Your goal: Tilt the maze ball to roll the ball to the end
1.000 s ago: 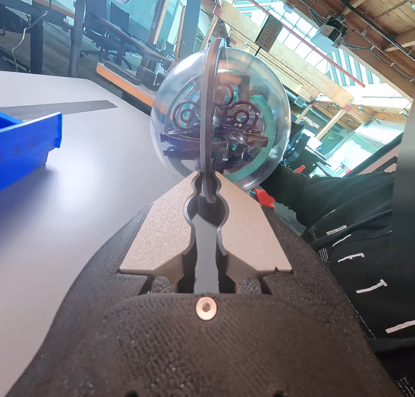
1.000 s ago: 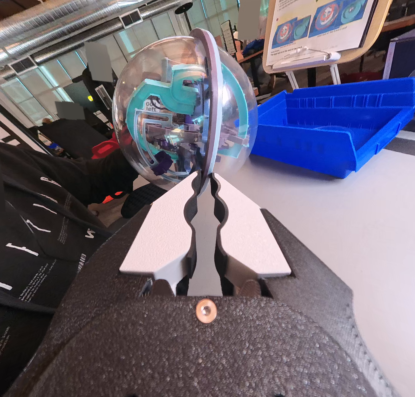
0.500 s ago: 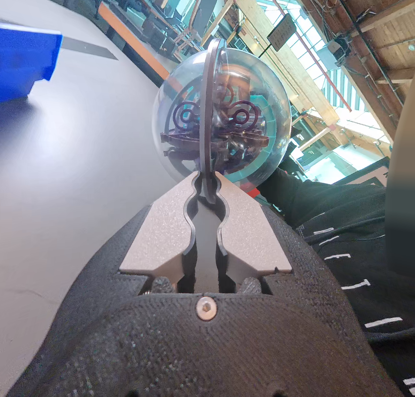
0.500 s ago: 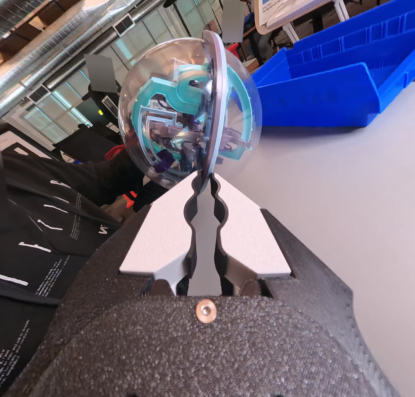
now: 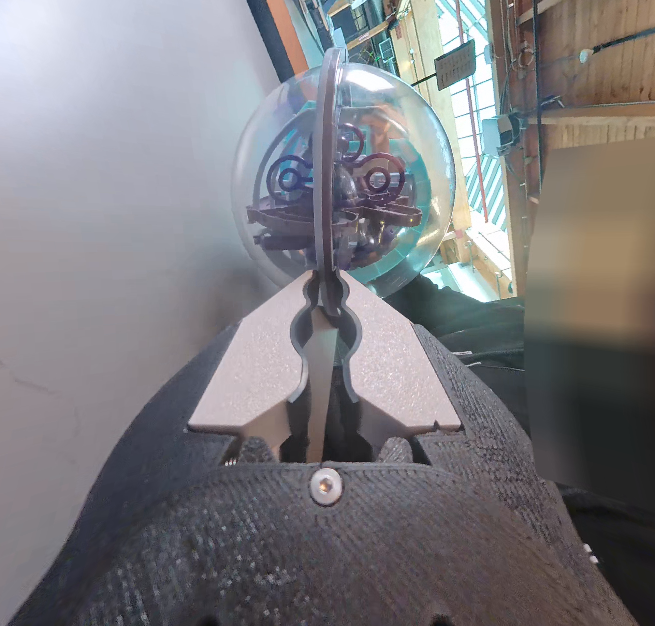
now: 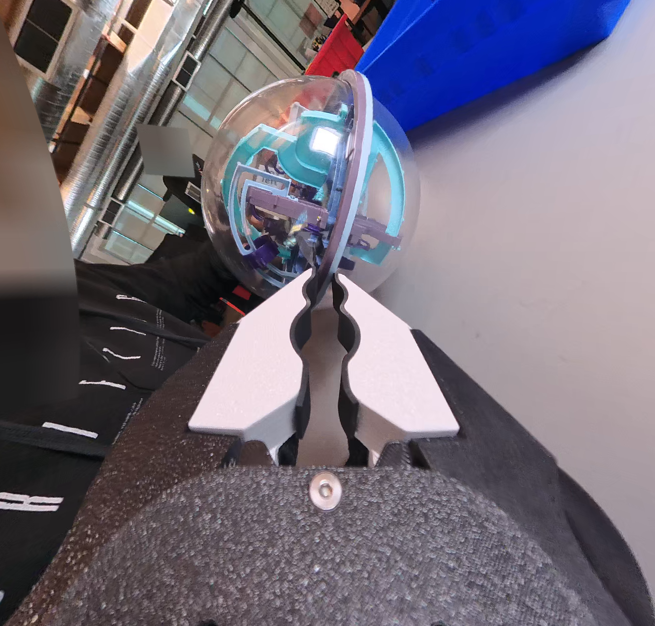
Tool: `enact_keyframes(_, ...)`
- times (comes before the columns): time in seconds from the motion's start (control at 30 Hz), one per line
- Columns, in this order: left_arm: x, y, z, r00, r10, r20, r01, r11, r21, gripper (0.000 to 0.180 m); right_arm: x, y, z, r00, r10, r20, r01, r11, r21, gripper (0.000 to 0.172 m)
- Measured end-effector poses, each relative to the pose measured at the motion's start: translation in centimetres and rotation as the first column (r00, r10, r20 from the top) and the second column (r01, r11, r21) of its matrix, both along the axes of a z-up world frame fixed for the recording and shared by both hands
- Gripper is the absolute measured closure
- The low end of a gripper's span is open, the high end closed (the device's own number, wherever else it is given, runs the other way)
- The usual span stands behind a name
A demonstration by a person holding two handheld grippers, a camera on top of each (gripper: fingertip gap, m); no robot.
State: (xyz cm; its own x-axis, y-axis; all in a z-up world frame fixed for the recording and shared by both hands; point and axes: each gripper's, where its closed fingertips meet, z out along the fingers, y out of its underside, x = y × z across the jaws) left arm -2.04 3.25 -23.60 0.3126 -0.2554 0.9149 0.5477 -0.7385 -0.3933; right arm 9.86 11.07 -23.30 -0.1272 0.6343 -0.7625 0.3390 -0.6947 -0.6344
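Two tongs, left [image 5: 326, 283] and right [image 6: 324, 276], clamped on maze ball [image 5: 382, 169] rim at six o'clock, tilted above desk [image 6: 531, 254]; inner ball's whereabouts unclear, finish unconfirmed.

One maze ball [image 5: 342, 169], two tongs [image 5: 326, 283] [image 6: 323, 279], one blue bin [image 6: 496, 42]

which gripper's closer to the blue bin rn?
Right. The blue bin lies on the table just beyond the right gripper, past the maze ball it clamps. The left gripper clamps the ball too; its view shows no bin.
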Motion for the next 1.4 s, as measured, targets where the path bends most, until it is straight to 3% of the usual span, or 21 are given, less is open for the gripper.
enact_keyframes(0.33, 0.4, -0.9, -1.4, 0.994, -0.018, 0.108, 0.036, 0.985, -0.168, 0.174, 0.7, -1.5, -2.1, 0.994, 0.017, 0.107, 0.002, 0.984, -0.176, 0.167)
enact_keyframes(0.53, 0.4, -1.0, -1.5, 0.992, -0.015, 0.127, 0.036, 0.986, -0.164, 0.175, 0.7, -1.6, -2.1, 0.995, 0.019, 0.102, 0.0, 0.982, -0.191, 0.166)
enact_keyframes(0.67, 0.2, -1.0, -1.7, 0.996, -0.003, 0.085, 0.015, 0.991, -0.133, 0.174, 0.5, -1.7, -2.1, 0.996, 0.023, 0.09, -0.007, 0.986, -0.168, 0.167)
enact_keyframes(0.8, -0.1, -1.2, -2.0, 0.999, -0.022, -0.043, 0.02, 0.999, -0.047, 0.172, 0.2, -1.6, -2.0, 0.997, 0.017, 0.076, -0.004, 0.986, -0.165, 0.167)
enact_keyframes(0.93, -1.1, 0.0, -0.6, 0.952, 0.044, -0.303, 0.02, 0.979, 0.205, 0.111, -0.2, -1.4, -1.5, 0.998, 0.004, 0.061, 0.009, 0.975, -0.222, 0.167)
enact_keyframes(0.97, -1.3, 0.5, 0.0, 0.917, 0.088, -0.39, 0.033, 0.956, 0.293, 0.091, -0.3, -1.5, -1.3, 0.998, 0.005, 0.057, 0.008, 0.973, -0.23, 0.167)
enact_keyframes(1.07, -0.3, 1.6, 1.6, 0.763, 0.196, -0.616, 0.19, 0.842, 0.504, 0.058, -0.7, -1.5, -0.9, 0.999, 0.003, 0.048, 0.01, 0.967, -0.256, 0.166)
enact_keyframes(1.2, 3.7, 2.5, 2.0, 0.677, 0.163, -0.718, 0.413, 0.724, 0.553, 0.043, -1.3, -1.2, -1.0, 0.998, -0.016, 0.057, 0.031, 0.959, -0.281, 0.166)
enact_keyframes(1.4, 3.9, 4.6, 2.1, 0.682, 0.058, -0.729, 0.45, 0.752, 0.481, 0.043, -1.3, 0.1, -1.6, 0.996, -0.053, 0.068, 0.068, 0.97, -0.234, 0.167)
